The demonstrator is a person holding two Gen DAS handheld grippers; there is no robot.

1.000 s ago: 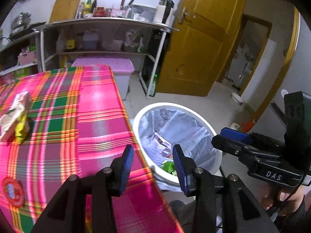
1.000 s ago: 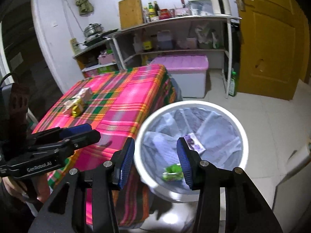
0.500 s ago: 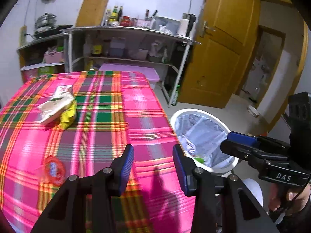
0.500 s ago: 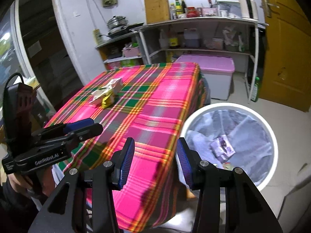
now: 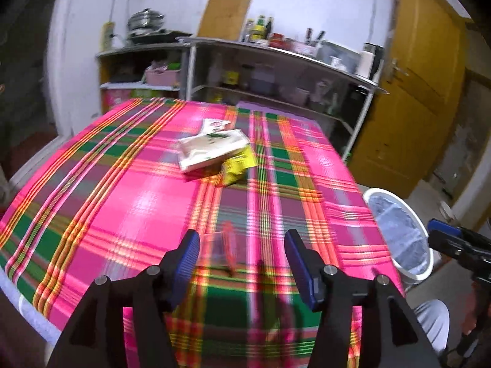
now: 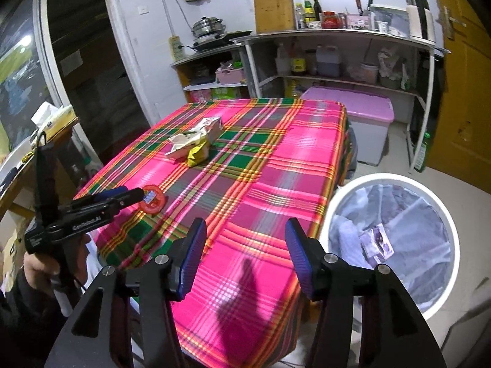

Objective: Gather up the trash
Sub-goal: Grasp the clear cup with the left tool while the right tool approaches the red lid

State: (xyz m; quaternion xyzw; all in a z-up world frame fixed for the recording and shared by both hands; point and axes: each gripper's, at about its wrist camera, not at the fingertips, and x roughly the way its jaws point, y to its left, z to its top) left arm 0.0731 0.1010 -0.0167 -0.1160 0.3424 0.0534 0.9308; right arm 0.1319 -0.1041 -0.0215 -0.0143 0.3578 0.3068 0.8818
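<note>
Round red lid-like piece of trash (image 6: 152, 198), with a small blue-and-white label at its centre, lying flat near the table's left edge; blurred in the left wrist view (image 5: 225, 247). Left gripper (image 5: 241, 259), fingers wide apart and empty, hovers just before it. Right gripper (image 6: 244, 253), likewise spread wide and empty, hangs over the plaid tablecloth (image 6: 276, 165). Mid-table: white packet (image 6: 190, 141) touching a yellow wrapper (image 6: 198, 151). Beside the table: white bin (image 6: 396, 245), lined, holding wrappers.
</note>
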